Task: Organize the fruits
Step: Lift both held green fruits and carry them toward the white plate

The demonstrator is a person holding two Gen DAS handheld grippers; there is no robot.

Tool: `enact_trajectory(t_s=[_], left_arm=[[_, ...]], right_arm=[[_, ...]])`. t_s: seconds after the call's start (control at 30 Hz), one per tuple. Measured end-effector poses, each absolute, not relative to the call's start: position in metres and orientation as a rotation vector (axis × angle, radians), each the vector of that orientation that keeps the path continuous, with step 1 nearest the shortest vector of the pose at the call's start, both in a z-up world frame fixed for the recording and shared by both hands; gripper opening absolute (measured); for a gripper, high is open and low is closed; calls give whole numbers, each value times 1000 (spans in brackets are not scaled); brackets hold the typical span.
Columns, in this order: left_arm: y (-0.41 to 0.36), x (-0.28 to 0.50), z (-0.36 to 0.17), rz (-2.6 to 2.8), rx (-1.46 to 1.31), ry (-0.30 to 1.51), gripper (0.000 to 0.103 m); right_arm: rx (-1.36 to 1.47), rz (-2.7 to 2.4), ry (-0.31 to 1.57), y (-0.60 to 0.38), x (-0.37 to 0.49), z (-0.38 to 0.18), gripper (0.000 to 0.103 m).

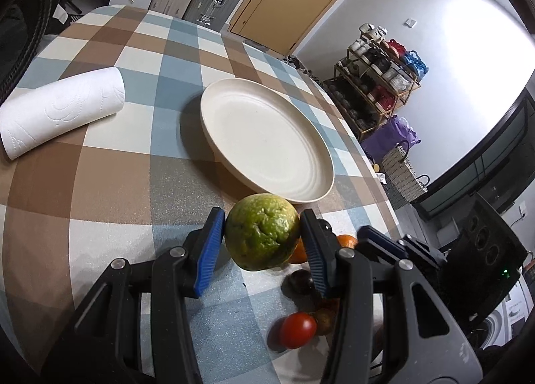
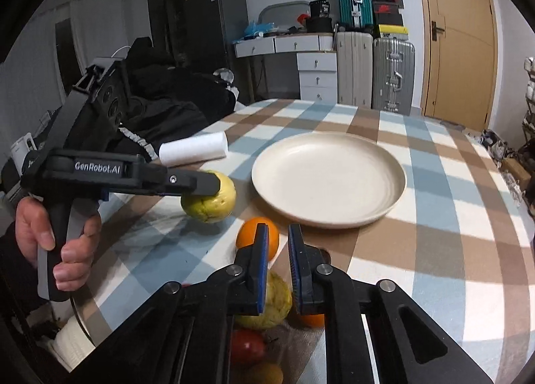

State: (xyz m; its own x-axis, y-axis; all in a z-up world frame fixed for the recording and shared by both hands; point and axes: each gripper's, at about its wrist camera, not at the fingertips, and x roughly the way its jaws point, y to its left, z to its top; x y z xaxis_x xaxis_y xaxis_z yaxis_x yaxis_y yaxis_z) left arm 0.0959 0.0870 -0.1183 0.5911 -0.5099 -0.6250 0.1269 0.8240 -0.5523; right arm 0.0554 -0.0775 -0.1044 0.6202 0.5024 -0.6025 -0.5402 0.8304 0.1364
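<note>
**Clerk:** Item one, nearest: left gripper, black frame, ribbed blue pads, clamped on a green fruit. The skin is mottled, dimpled, roughly round. The fruit is held clear of the cloth, just short of the plate's near rim.

**Checker:** And the other tool?

**Clerk:** Right gripper, same make, fingers drawn together with nothing between them. It hovers over the loose pile.

**Checker:** List the pile.

**Clerk:** A smooth, glossy red tomato; a dark, small round fruit; an orange, pebbled skin, just beyond the right fingertips; a knobbly yellow fruit beneath them. All rest on the cloth, close together.

**Checker:** Farther out?

**Clerk:** A plate, cream, matte, shallow, with faint concentric ridges, holding nothing. Beyond it to the side, a paper towel roll, white, embossed, lying down. Beneath everything is a checked tablecloth in brown, blue and cream.

**Checker:** Step in hand?

**Clerk:** By my reading, the first fruit is being carried to the plate. The next move calls for taking it over the rim, lowering it to the flat centre so it cannot roll, then parting the pads. The right gripper must open before taking the orange.
</note>
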Motion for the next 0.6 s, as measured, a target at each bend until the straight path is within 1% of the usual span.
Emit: enact_trajectory(t_s=[0.07, 0.13, 0.2, 0.23, 0.27, 0.4, 0.6], left_arm=[[86, 96, -118, -388, -489, 865, 44], [84, 95, -117, -386, -481, 862, 44], [84, 94, -115, -388, -482, 856, 44], [84, 94, -114, -389, -483, 854, 44], [84, 93, -114, -388, -483, 852, 44], [83, 87, -112, -391, -480, 854, 44], [87, 82, -112, -380, -483, 853, 44]], right_arm=[[-36, 612, 658, -84, 48, -103, 18], [-27, 628, 643, -88, 39, -101, 28], [-39, 630, 626, -89, 28, -101, 55], [-49, 631, 622, -89, 25, -102, 59], [-62, 636, 624, -87, 22, -103, 62], [-119, 632, 645, -75, 21, -108, 62], [-306, 566, 660, -52, 21, -120, 61]])
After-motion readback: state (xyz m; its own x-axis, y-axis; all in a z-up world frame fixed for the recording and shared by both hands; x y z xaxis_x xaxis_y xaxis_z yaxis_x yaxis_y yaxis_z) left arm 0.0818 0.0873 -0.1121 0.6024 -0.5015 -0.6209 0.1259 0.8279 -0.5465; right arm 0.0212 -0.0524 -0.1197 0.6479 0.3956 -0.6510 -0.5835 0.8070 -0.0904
